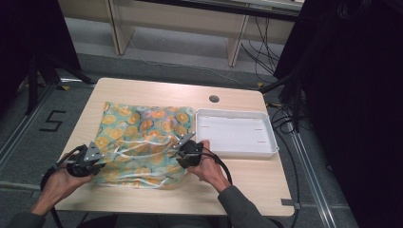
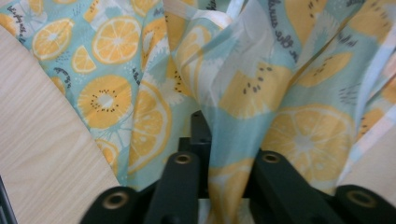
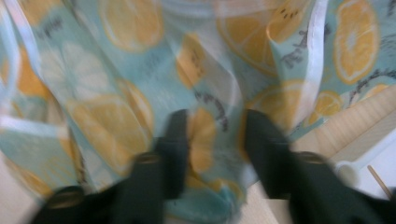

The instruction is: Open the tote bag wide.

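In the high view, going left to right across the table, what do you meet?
Left gripper → teal cloth printed with orange citrus slices → right gripper → shallow white rectangular plastic tray.

The high view looks down and toward twelve o'clock over the table [image 1: 142, 90]; each gripper view sits close behind its jaws, and all three share the citrus-print cloth [image 1: 142, 137]

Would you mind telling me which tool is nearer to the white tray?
The right tool is nearer, just beside the white tray's left edge; the left tool sits across the fruit-print cloth, far from it.
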`<control>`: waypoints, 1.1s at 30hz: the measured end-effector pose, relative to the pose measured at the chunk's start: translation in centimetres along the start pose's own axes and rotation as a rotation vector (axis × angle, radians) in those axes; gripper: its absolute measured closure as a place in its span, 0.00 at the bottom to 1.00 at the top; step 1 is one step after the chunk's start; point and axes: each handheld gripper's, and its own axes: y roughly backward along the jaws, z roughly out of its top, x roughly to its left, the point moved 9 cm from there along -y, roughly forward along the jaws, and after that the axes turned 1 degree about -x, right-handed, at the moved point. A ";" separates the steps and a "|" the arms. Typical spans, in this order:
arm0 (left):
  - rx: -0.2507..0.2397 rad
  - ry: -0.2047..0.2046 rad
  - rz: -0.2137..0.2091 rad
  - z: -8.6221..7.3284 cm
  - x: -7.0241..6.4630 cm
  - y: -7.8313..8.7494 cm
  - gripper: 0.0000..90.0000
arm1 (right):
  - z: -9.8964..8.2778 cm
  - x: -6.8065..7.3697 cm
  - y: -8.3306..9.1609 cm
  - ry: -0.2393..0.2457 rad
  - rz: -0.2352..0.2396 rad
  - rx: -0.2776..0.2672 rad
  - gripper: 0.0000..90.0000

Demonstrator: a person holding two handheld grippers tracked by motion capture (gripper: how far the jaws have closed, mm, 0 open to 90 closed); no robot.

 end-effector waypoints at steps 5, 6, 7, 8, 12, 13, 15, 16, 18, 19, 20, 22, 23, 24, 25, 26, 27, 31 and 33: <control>-0.034 -0.003 -0.069 0.7 -0.8 2.1 0.99 | -0.3 -0.3 0.6 0.029 0.019 -0.007 1.00; -0.043 0.002 -0.090 0.7 -1.1 2.5 0.99 | -0.3 -0.3 1.4 0.025 0.033 -0.015 1.00; -0.047 0.016 -0.108 0.8 -1.5 2.9 0.99 | -0.2 -0.2 2.0 0.026 0.036 -0.035 1.00; -0.047 0.015 -0.124 0.8 -1.7 3.5 0.99 | -0.1 0.0 2.7 0.017 0.040 -0.055 1.00; -0.087 0.045 -0.202 1.4 -2.6 6.0 0.99 | 0.4 1.1 6.0 0.002 0.082 -0.122 1.00; -0.091 0.049 -0.232 1.6 -2.8 6.7 0.99 | 0.4 1.1 6.6 -0.003 0.070 -0.128 1.00; -0.106 0.064 -0.262 2.1 -2.8 7.6 0.99 | 1.0 1.7 8.5 -0.006 0.119 -0.192 1.00; -0.102 0.045 -0.273 2.2 -2.6 7.9 0.99 | 1.3 1.8 9.2 -0.002 0.130 -0.219 1.00; -0.131 0.059 -0.262 3.1 -1.6 8.2 0.98 | 1.7 1.5 10.0 0.002 0.112 -0.234 1.00; -0.135 0.095 -0.254 3.4 -1.0 8.1 0.98 | 2.1 1.2 10.2 0.009 0.113 -0.249 1.00; -0.137 0.101 -0.241 3.8 -0.1 8.0 0.98 | 2.7 0.8 10.3 -0.001 0.105 -0.273 1.00; -0.144 0.151 -0.208 4.5 1.7 7.1 0.97 | 3.6 -0.4 9.9 -0.017 0.087 -0.291 1.00; -0.149 0.152 -0.196 4.8 2.7 6.4 0.97 | 3.9 -1.1 9.5 -0.029 0.070 -0.290 1.00; -0.148 0.177 -0.184 5.1 3.4 5.7 0.97 | 4.2 -1.9 8.9 -0.024 0.045 -0.290 1.00; -0.146 0.184 -0.181 5.3 4.1 5.1 0.96 | 4.6 -2.8 8.4 -0.033 0.027 -0.305 1.00; -0.149 0.208 -0.175 5.5 4.5 4.6 0.96 | 4.9 -3.5 7.9 -0.058 0.018 -0.307 1.00; -0.143 0.220 -0.159 5.7 5.3 3.7 0.96 | 5.1 -4.1 7.3 -0.068 0.003 -0.307 1.00; -0.079 0.244 -0.109 5.6 6.5 0.2 0.96 | 5.4 -6.4 3.7 -0.088 -0.060 -0.248 1.00; -0.056 0.262 -0.086 5.3 6.5 -1.8 0.94 | 5.0 -6.7 2.1 -0.074 -0.091 -0.180 1.00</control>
